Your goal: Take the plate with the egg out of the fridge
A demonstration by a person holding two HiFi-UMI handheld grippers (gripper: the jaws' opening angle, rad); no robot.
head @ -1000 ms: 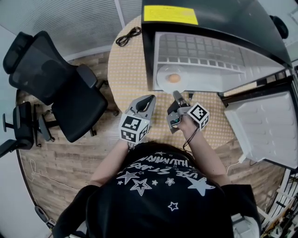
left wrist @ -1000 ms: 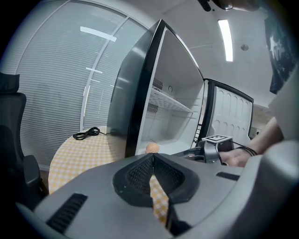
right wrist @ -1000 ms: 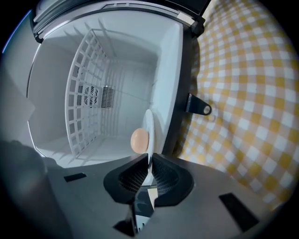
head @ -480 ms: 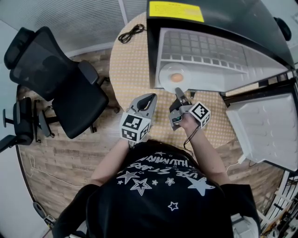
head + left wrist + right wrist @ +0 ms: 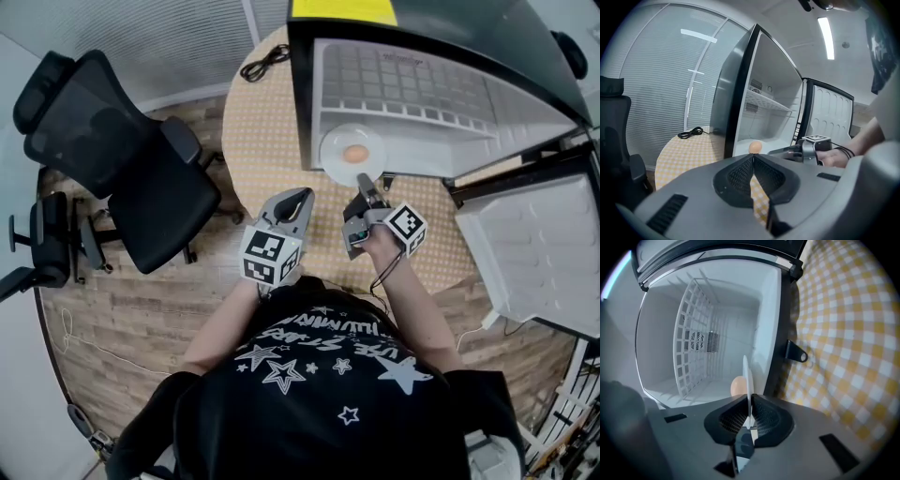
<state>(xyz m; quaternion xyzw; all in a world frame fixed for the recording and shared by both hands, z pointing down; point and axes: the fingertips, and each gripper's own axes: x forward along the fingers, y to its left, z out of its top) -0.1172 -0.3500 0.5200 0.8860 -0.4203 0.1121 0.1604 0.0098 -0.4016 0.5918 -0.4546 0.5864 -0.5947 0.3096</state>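
Note:
A white plate with a brown egg lies on the floor of the open fridge, at its front edge. My right gripper is shut on the plate's near rim. In the right gripper view the plate stands edge-on between the pads, with the egg just behind them. My left gripper hovers over the table, left of the right one, shut with nothing in it. Its view shows the egg ahead and the right gripper at the fridge mouth.
The fridge stands on a round yellow-checked table, its door swung open to the right. A wire shelf sits inside. A black cable lies at the table's back. A black office chair stands to the left.
The right gripper has edged forward to the plate's near rim and now grips it. The plate sits slightly nearer the fridge's front edge. The left gripper has stayed put.

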